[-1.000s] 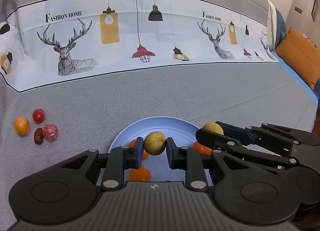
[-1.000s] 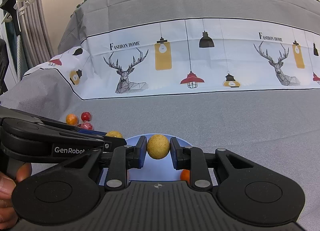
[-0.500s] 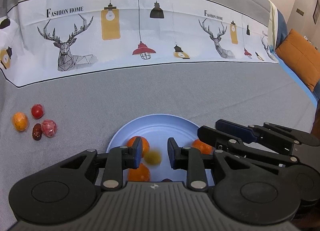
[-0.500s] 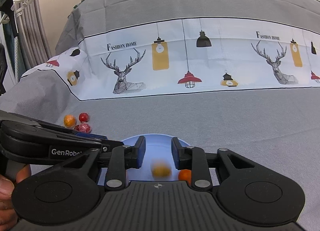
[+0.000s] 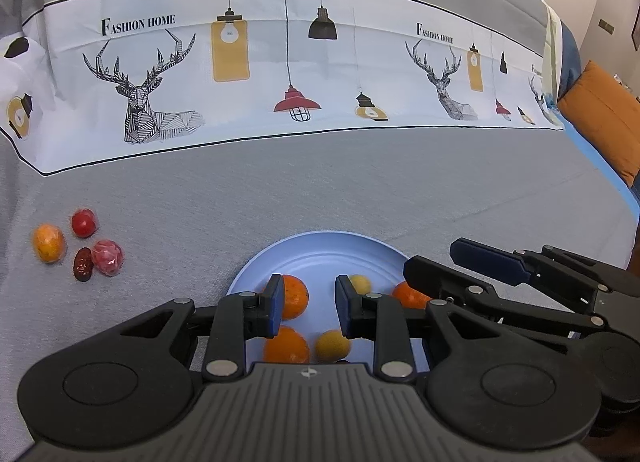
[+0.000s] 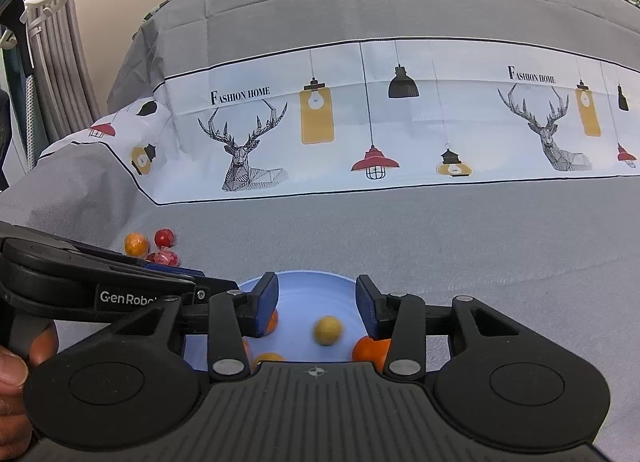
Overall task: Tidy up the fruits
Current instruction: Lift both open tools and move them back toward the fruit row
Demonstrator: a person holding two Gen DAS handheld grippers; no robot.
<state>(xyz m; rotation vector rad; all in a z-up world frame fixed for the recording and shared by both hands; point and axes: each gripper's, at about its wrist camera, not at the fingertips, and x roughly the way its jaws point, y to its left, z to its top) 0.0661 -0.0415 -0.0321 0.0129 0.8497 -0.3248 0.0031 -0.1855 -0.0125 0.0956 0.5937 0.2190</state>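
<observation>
A light blue plate [image 5: 320, 250] [image 6: 316, 284] lies on the grey bedspread and holds three oranges [image 5: 294, 296] and two tan round fruits [image 5: 332, 344] [image 6: 327, 329]. My left gripper [image 5: 310, 304] hovers open over the plate's near side, nothing between its fingers. My right gripper [image 6: 316, 304] hangs over the plate with its jaws opening and nothing in them. It enters the left wrist view from the right as the right gripper [image 5: 436, 262]. The left gripper [image 6: 200, 280] shows at the left of the right wrist view.
Left of the plate lie a small orange fruit [image 5: 48, 242], a red one [image 5: 84, 222], a pink wrapped one [image 5: 107, 257] and a dark date [image 5: 83, 264]. An orange cushion [image 5: 600, 122] is far right. A person's hand [image 6: 12, 374] holds the left gripper.
Both grippers held a tan round fruit a second ago. Both let go, the fruits dropped onto the plate, and the right jaws have spread wider.
</observation>
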